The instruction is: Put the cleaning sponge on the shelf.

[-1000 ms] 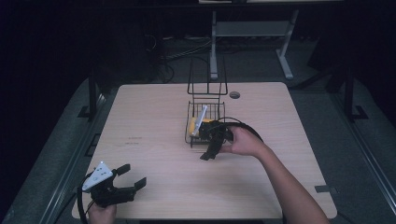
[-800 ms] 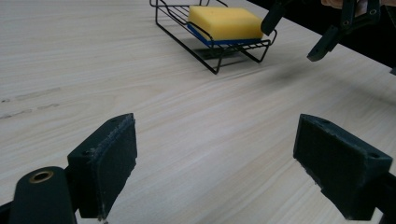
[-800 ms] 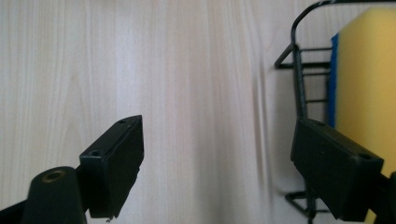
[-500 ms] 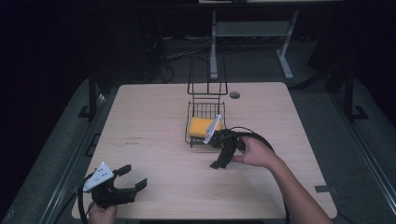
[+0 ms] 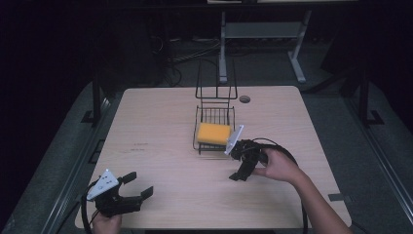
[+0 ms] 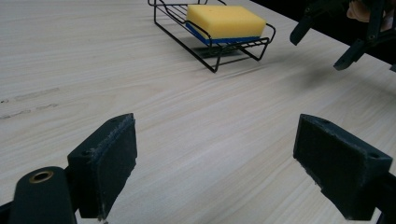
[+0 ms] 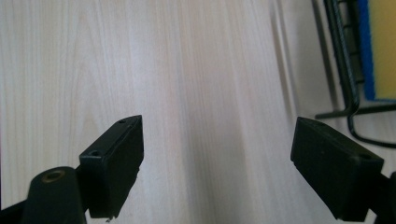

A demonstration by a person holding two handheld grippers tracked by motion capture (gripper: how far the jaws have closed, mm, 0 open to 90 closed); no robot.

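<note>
Sponge point(image 5: 213, 133) sits flat in the wire rack point(image 5: 215, 127) near the middle of the worktop point(image 5: 156, 126), yellow face up with a blue layer under it, visible along its edge in the left gripper view point(image 6: 225, 21). Your right gripper point(image 5: 242, 168) hangs just beside the rack's near right corner, jaws spread wide with nothing between them; its own camera looks down on bare wood, with the rack's wire edge point(image 7: 343, 70) and a strip of the sponge point(image 7: 383, 46) at the far right of that view. So the sponge lies off to one side of those jaws rather than ahead of them, and I judge that any further work on it would call for a turn of your wrist toward the rack first. Your left gripper point(image 5: 130, 196) rests well apart at the near left corner of the worktop, also wide open and holding nothing, aimed across the wood at the rack. Your right hand point(image 5: 278, 165) is by far the nearer. The sponge's long axis runs across the rack, roughly side to side in the high view.
</note>
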